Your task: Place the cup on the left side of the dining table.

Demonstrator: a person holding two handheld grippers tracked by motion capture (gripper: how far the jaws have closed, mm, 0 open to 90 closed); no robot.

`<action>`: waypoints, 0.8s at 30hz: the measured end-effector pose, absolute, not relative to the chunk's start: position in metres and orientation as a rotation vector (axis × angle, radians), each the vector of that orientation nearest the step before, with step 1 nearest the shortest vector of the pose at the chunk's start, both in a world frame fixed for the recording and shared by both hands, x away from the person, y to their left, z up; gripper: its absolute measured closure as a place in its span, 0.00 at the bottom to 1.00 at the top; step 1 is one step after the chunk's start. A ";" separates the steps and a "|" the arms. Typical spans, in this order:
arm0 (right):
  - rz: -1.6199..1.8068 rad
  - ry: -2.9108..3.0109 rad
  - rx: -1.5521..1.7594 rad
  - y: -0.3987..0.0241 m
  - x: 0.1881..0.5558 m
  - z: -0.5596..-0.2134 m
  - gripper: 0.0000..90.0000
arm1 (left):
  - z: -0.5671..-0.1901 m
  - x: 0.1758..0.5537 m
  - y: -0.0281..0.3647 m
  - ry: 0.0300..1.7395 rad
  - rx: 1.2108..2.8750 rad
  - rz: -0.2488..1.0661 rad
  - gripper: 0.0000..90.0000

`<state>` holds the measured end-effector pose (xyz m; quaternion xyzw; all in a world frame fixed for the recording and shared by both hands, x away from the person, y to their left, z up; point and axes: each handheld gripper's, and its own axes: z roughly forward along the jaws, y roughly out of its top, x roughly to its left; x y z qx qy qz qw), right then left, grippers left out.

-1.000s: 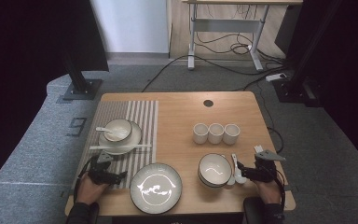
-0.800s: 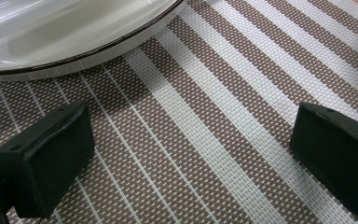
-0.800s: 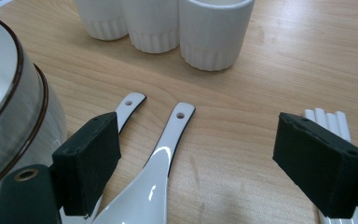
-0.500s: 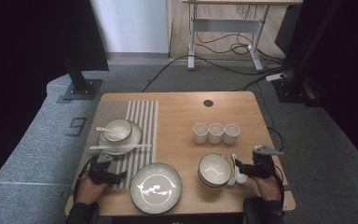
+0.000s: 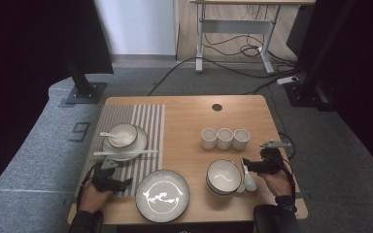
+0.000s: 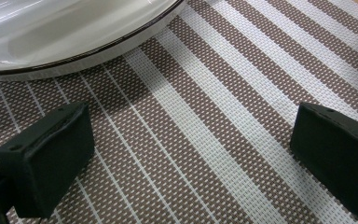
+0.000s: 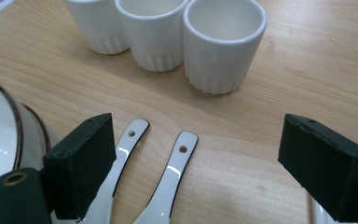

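From above, near the right front of the wooden table [image 5: 189,121], the right gripper [image 5: 252,166] hangs just over two white spoons [image 5: 246,177] that lie side by side, touching or nearly so, just beside the stacked bowls [image 5: 223,177]. Their long axes run roughly from the near edge toward the far edge, handles pointing toward the three white cups [image 5: 225,139]. Across the table, the left gripper [image 5: 116,183] rests low over the striped placemat [image 5: 141,121], next to the large plate [image 5: 162,195]; farther back on the mat stand a bowl on a plate with chopsticks [image 5: 125,153] laid across.

Along the left gripper's own jaws, the left gripper [image 6: 186,154] stands wide, with nothing between the pads but the woven placemat [image 6: 205,140]; the plate's dark-edged rim [image 6: 84,51] lies just ahead.

Along the right gripper's jaws, the right gripper [image 7: 200,163] is spread wide too, holding nothing. The two spoon handles [image 7: 177,163] lie between the pads, closer to the left pad, one nearly under it. Each handle has a small hole at its tip and points up and slightly right toward the cups [image 7: 223,42]. The bowl's rim [image 7: 14,126] curves in at left.
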<state>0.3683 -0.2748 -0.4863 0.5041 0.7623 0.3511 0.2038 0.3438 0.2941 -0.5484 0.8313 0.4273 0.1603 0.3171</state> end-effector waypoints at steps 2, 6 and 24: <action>0.957 2.137 1.413 -0.274 0.374 -0.484 0.11 | -0.548 0.344 0.294 1.125 2.188 0.422 0.00; 0.912 2.149 1.421 -0.273 0.387 -0.481 0.11 | -0.548 0.344 0.294 1.125 2.188 0.422 0.00; 0.833 2.176 1.408 -0.259 0.440 -0.490 0.03 | -0.548 0.344 0.294 1.125 2.188 0.422 0.00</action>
